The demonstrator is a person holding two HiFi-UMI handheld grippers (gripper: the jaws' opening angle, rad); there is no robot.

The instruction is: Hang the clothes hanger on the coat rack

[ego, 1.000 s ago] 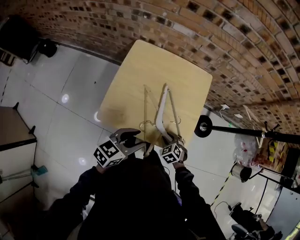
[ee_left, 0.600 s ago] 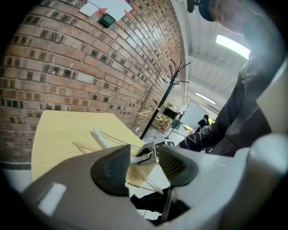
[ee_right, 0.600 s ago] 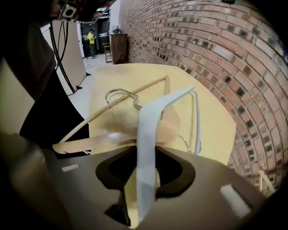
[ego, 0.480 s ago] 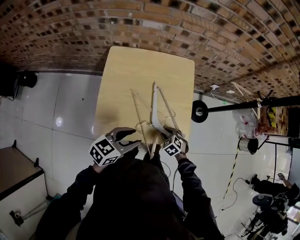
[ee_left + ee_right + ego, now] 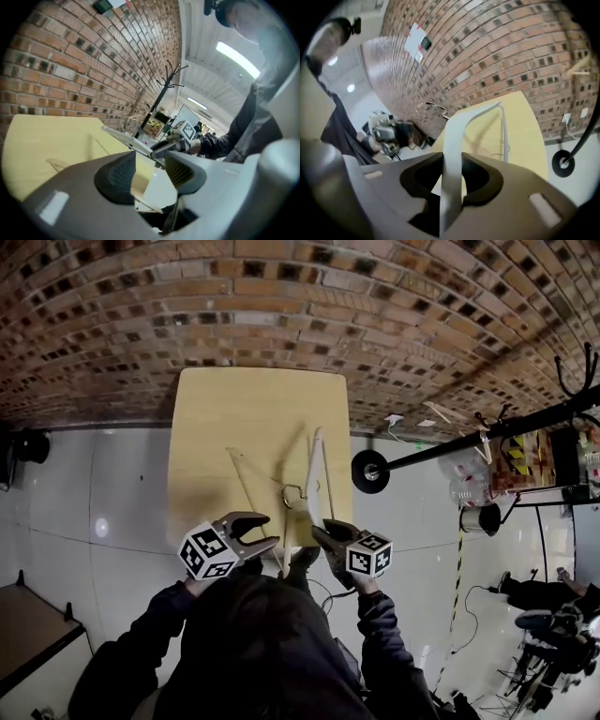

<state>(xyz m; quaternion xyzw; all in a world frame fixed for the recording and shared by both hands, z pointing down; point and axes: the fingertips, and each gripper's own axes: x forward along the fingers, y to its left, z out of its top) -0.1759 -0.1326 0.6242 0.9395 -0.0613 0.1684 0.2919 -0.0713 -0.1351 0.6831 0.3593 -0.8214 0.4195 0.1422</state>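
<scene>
Right tongs [image 5: 323, 532] clamped on one arm of the white clothes hanger [image 5: 316, 474], pads pressing both sides of the flat white strip in the right gripper view [image 5: 452, 154]; hanger lifted clear above the table [image 5: 253, 399], over the table's near right part, tilted, its far end pointing toward the table's far edge; left tongs [image 5: 270, 531] narrow, pads almost together, nothing between them, hovering at the table's near edge just left of the hanger; a thin wooden hanger [image 5: 240, 474] lies flat on the table, left of the white one; coat rack [image 5: 469, 442] stands on the floor to the right of the table, well apart from the white hanger, round base nearest the table's right edge; brick wall [image 5: 281, 306] beyond the table's far edge.
</scene>
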